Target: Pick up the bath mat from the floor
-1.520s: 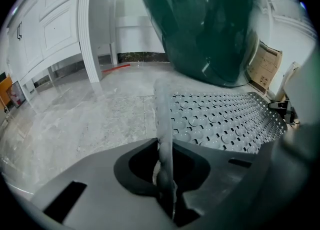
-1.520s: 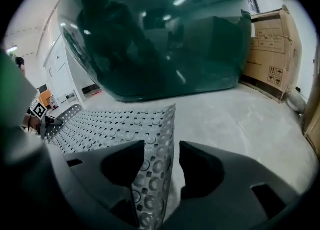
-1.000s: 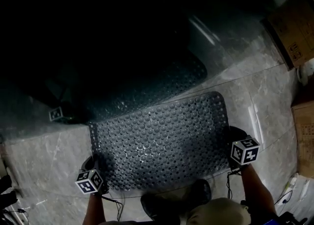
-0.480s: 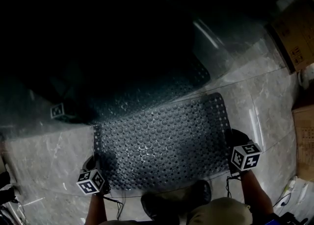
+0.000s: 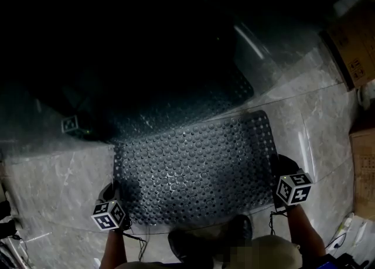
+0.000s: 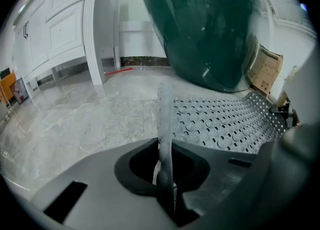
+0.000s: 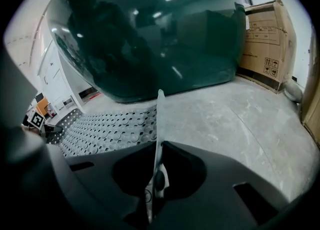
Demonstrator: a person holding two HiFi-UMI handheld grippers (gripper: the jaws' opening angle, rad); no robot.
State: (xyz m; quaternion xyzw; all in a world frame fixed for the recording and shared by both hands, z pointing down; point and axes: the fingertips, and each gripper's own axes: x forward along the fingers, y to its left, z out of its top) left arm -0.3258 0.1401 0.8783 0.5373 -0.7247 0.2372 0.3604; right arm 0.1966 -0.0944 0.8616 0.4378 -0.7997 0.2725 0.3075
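The grey bath mat (image 5: 193, 165), studded with round bumps and holes, lies spread on the marble floor, and its far end reaches the dark tub. My left gripper (image 5: 112, 196) is shut on the mat's near left corner. In the left gripper view the mat's edge (image 6: 165, 124) runs upright into the closed jaws of that gripper (image 6: 166, 184). My right gripper (image 5: 282, 171) is shut on the near right corner. The right gripper view shows the thin edge (image 7: 159, 124) pinched between the jaws of that gripper (image 7: 155, 186), with the mat (image 7: 107, 129) spreading to the left.
A big glossy dark green tub (image 6: 205, 28) (image 7: 150, 38) stands just past the mat. Cardboard boxes (image 5: 354, 45) (image 7: 265, 38) stand at the right. White cabinets (image 6: 55, 28) line the left wall. A person's shoe (image 5: 196, 241) is by the mat's near edge.
The right gripper has dropped a little in the head view. Both grippers keep their hold on the mat's corners, and the mat lies much as before.
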